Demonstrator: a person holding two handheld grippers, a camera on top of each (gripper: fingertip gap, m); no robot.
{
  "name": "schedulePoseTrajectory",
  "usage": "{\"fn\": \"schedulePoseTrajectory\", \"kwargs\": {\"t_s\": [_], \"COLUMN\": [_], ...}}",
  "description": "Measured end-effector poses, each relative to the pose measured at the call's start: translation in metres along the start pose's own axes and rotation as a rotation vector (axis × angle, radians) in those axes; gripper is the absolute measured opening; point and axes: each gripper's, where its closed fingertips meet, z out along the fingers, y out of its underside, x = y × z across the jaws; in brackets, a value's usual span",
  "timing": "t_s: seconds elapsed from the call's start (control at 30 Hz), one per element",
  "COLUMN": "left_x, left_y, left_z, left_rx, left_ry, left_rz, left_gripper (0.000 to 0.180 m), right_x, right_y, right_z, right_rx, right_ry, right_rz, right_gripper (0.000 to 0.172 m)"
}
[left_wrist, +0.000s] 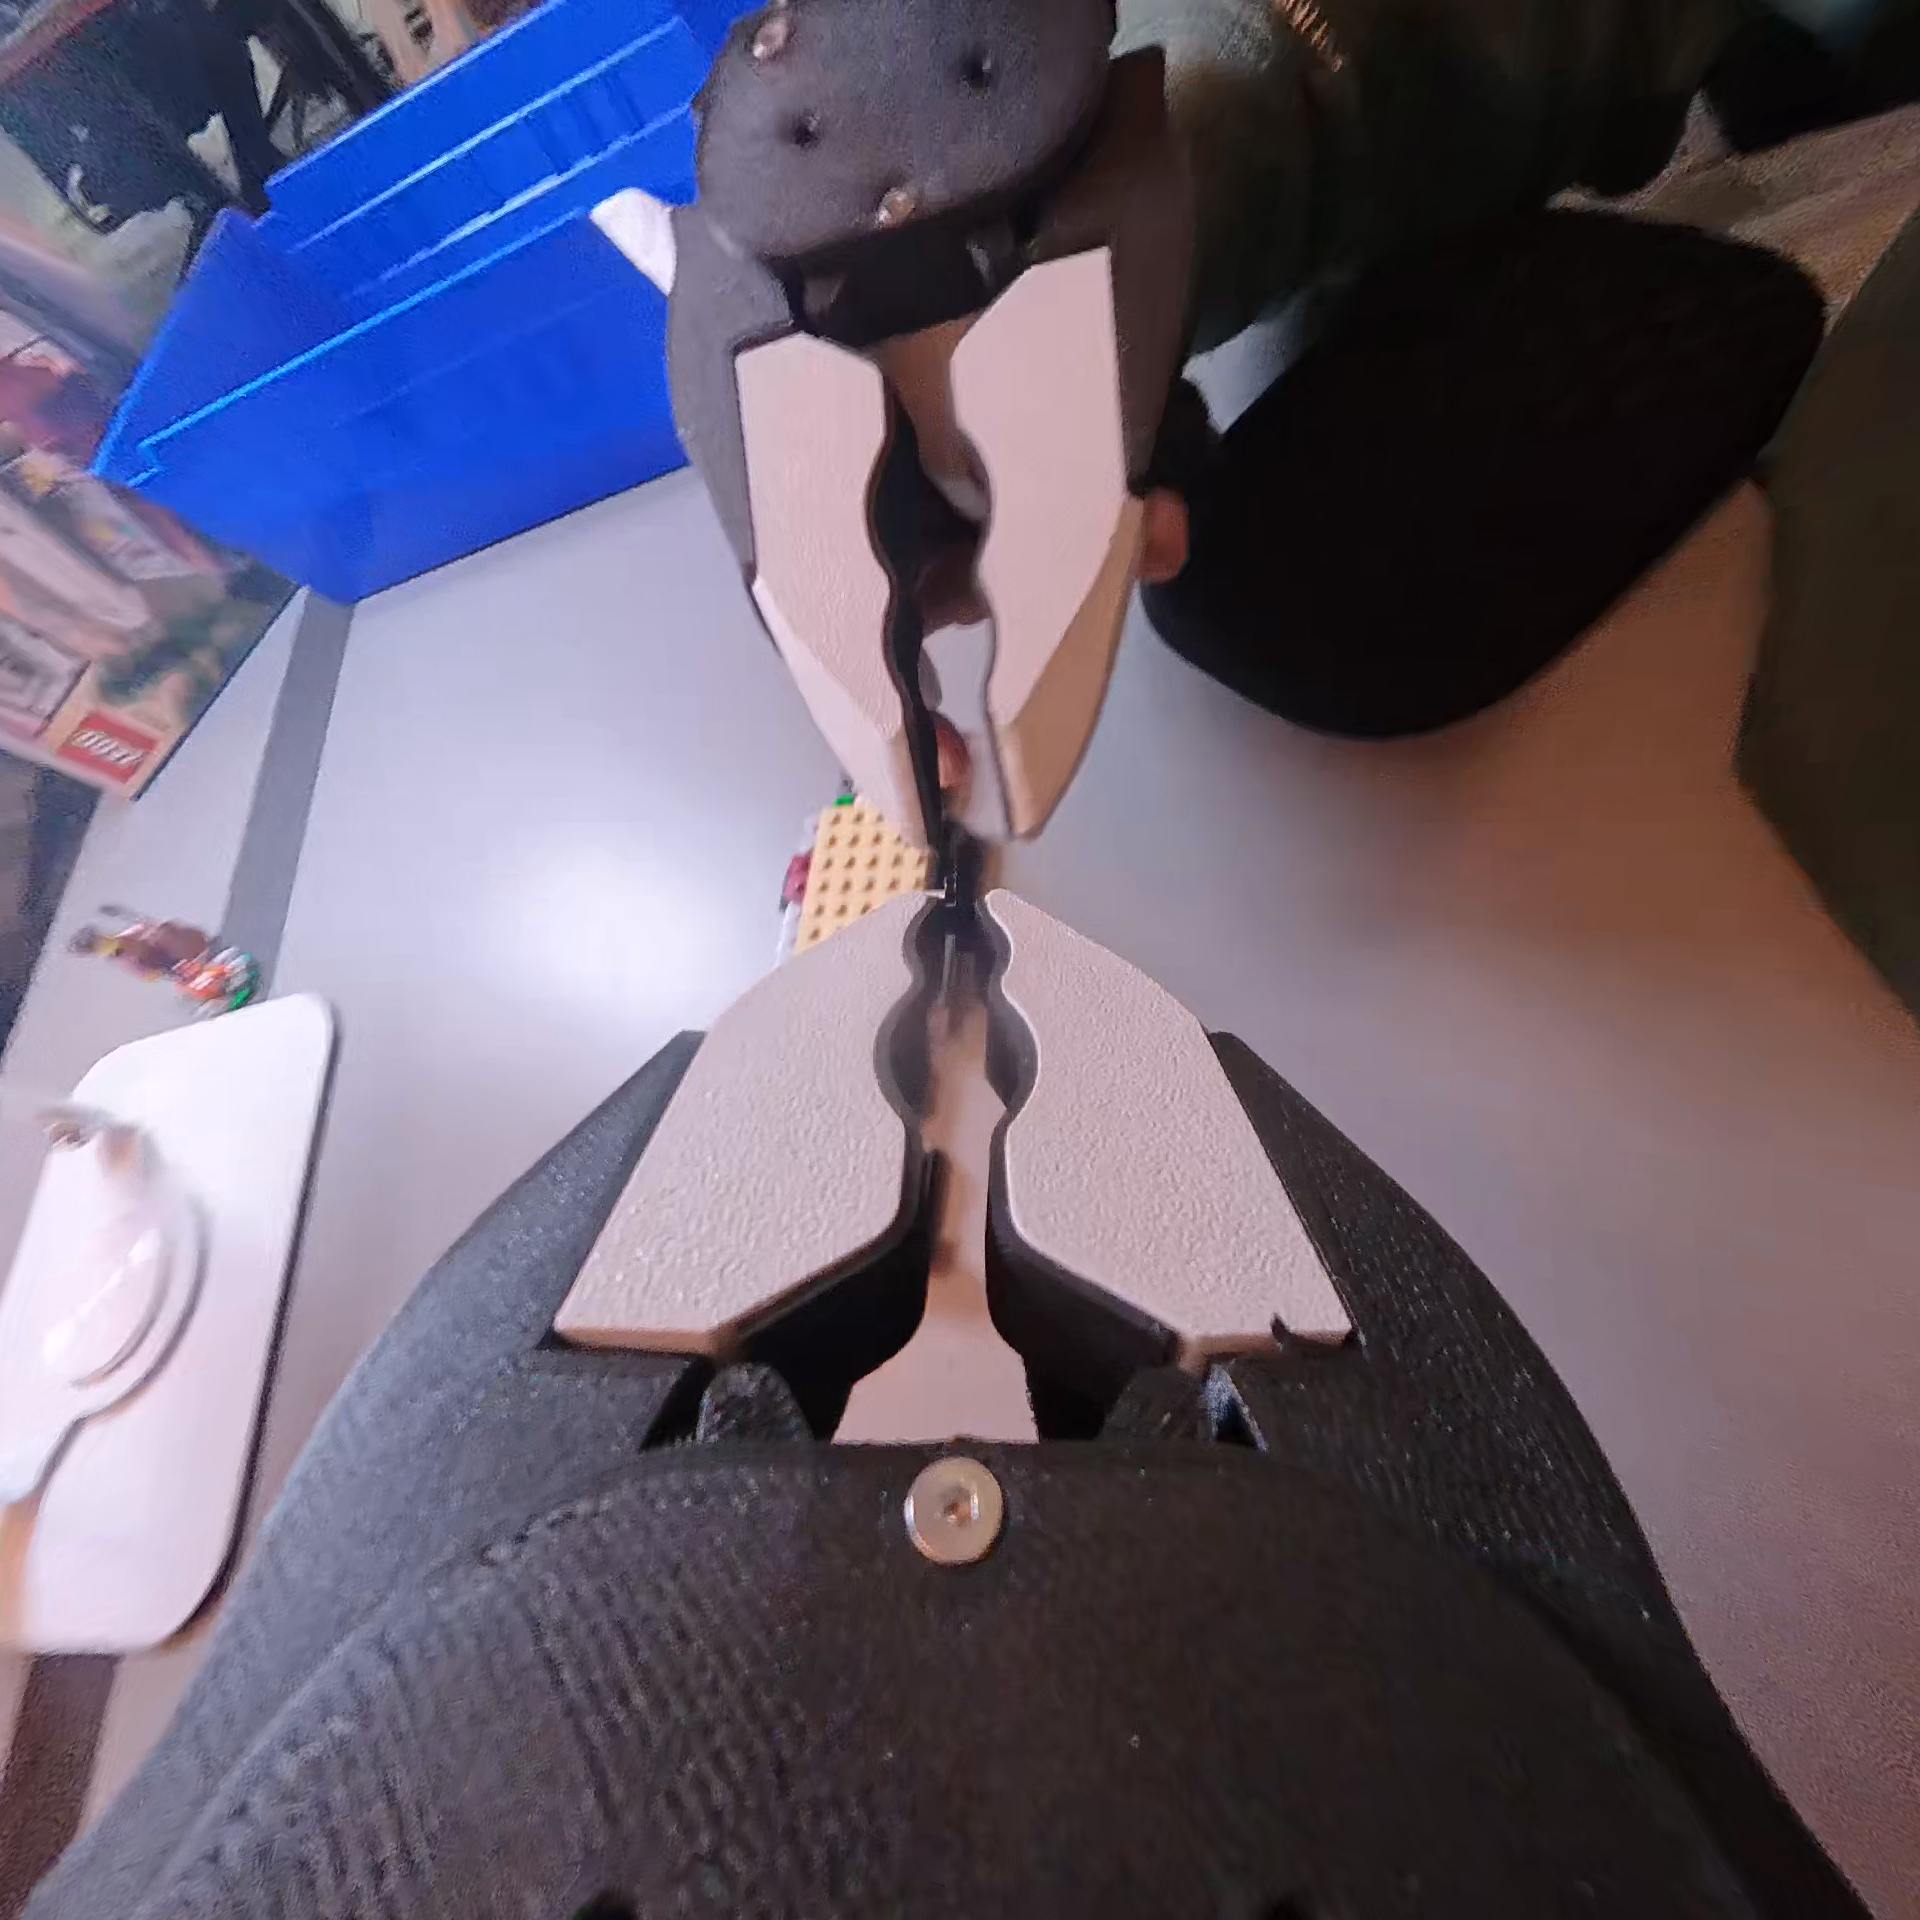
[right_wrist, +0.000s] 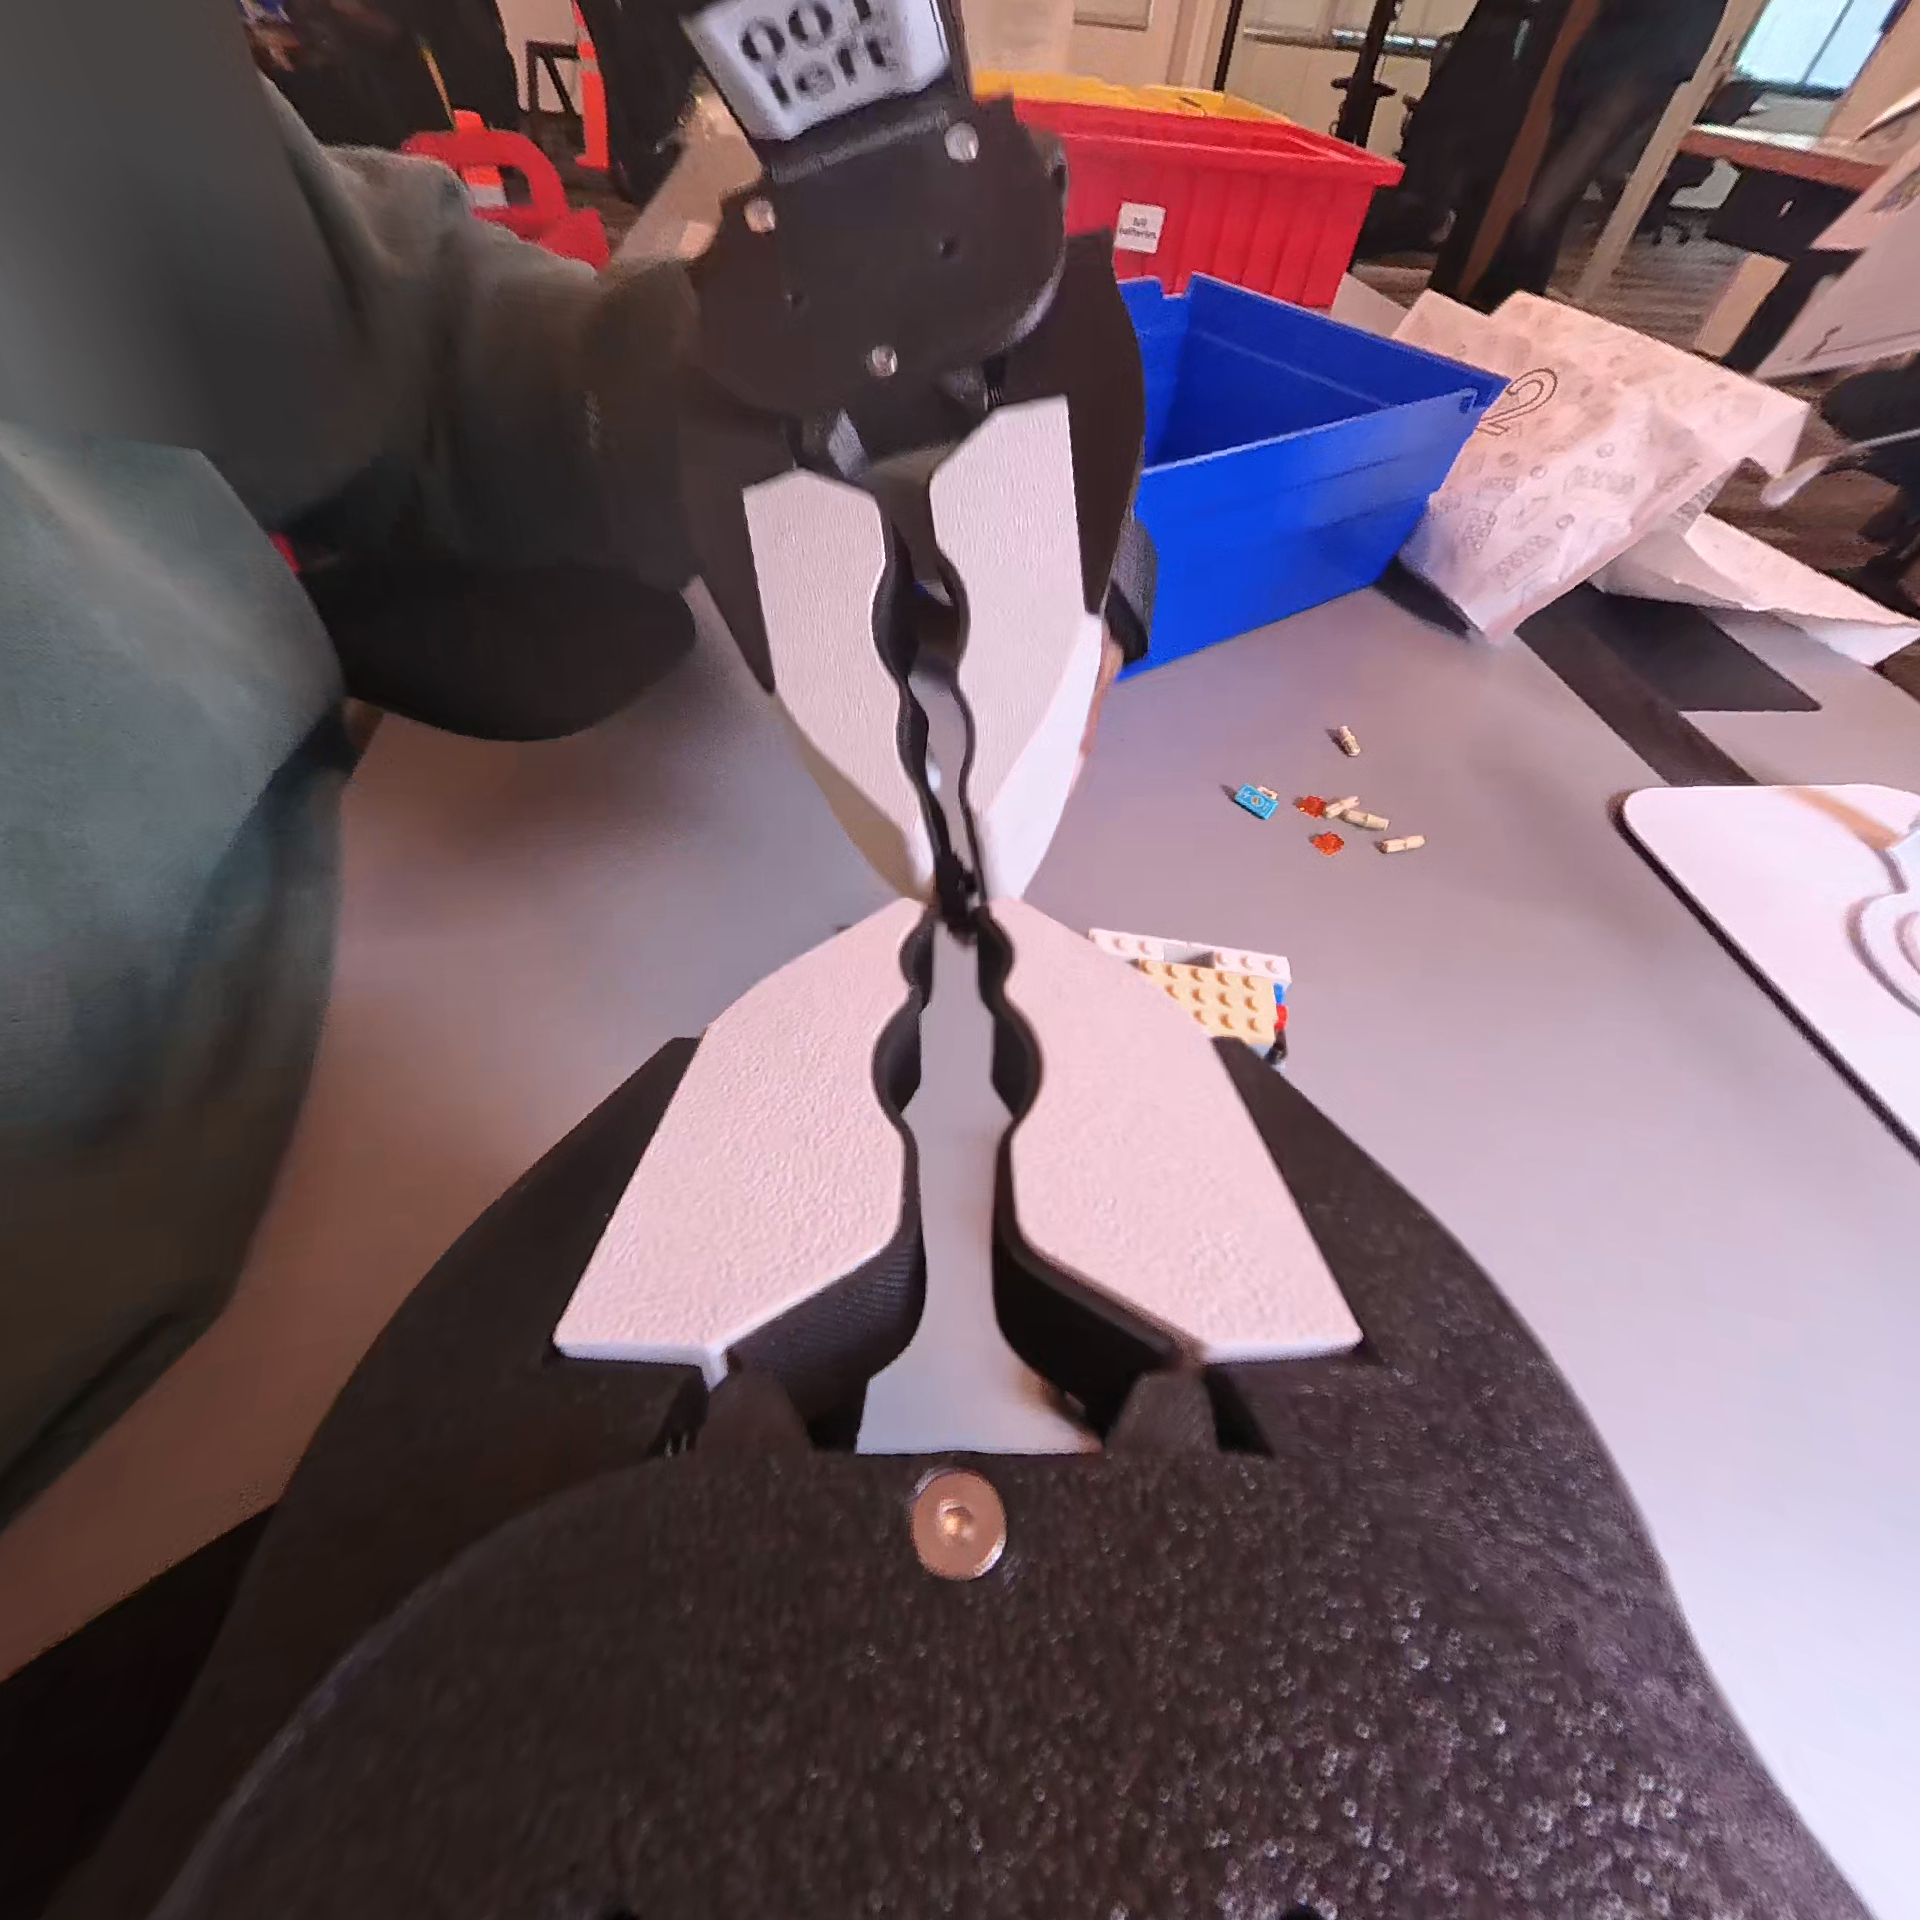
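Small black piece (left_wrist: 958, 868), tip-to-tip pinched.

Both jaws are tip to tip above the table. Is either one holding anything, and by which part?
A small black piece sits pinched where the left gripper and right gripper meet, each gripping an end at its very tips. What the piece is cannot be told.

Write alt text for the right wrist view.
Two nearly closed tools meet tip to tip above a grey table, pinching a small black piece between them. Behind sit a tan studded plate, scattered small bricks and a blue bin.
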Motion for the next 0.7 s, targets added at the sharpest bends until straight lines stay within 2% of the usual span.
{"fn": "schedulePoseTrajectory", "kwargs": {"t_s": [0.07, 0.17, 0.27, 0.33, 0.4, 0.47, 0.53, 0.6, 0.7], "left_x": [-0.010, -0.040, -0.058, -0.052, -0.046, -0.037, -0.035, -0.034, -0.040], "left_y": [0.008, 0.035, 0.081, 0.120, 0.148, 0.167, 0.181, 0.182, 0.173], "left_z": [-0.029, -0.098, -0.168, -0.195, -0.204, -0.200, -0.197, -0.193, -0.194], "left_rx": [-0.069, -0.234, -0.418, -0.551, -0.597, -0.605, -0.624, -0.600, -0.556], "left_ry": [-0.103, -0.322, -0.491, -0.496, -0.490, -0.439, -0.430, -0.414, -0.443], "left_rz": [0.018, -0.020, -0.149, -0.270, -0.349, -0.446, -0.472, -0.485, -0.466], "left_gripper": [0.005, 0.005, 0.005, 0.006, 0.006, 0.026, 0.042, 0.053, 0.055], "right_x": [-0.006, -0.018, -0.028, -0.032, -0.035, -0.035, -0.036, -0.036, -0.035], "right_y": [0.006, 0.023, 0.041, 0.048, 0.052, 0.055, 0.057, 0.059, 0.063], "right_z": [0.004, 0.013, 0.026, 0.035, 0.044, 0.054, 0.063, 0.072, 0.084], "right_rx": [-0.050, -0.156, -0.258, -0.303, -0.344, -0.383, -0.422, -0.463, -0.531], "right_ry": [-0.006, -0.038, -0.074, -0.099, -0.113, -0.121, -0.126, -0.130, -0.134], "right_rz": [-0.020, -0.048, -0.060, -0.050, -0.033, -0.017, -0.005, 0.002, -0.003], "right_gripper": [0.021, 0.021, 0.022, 0.021, 0.021, 0.022, 0.022, 0.022, 0.022]}}
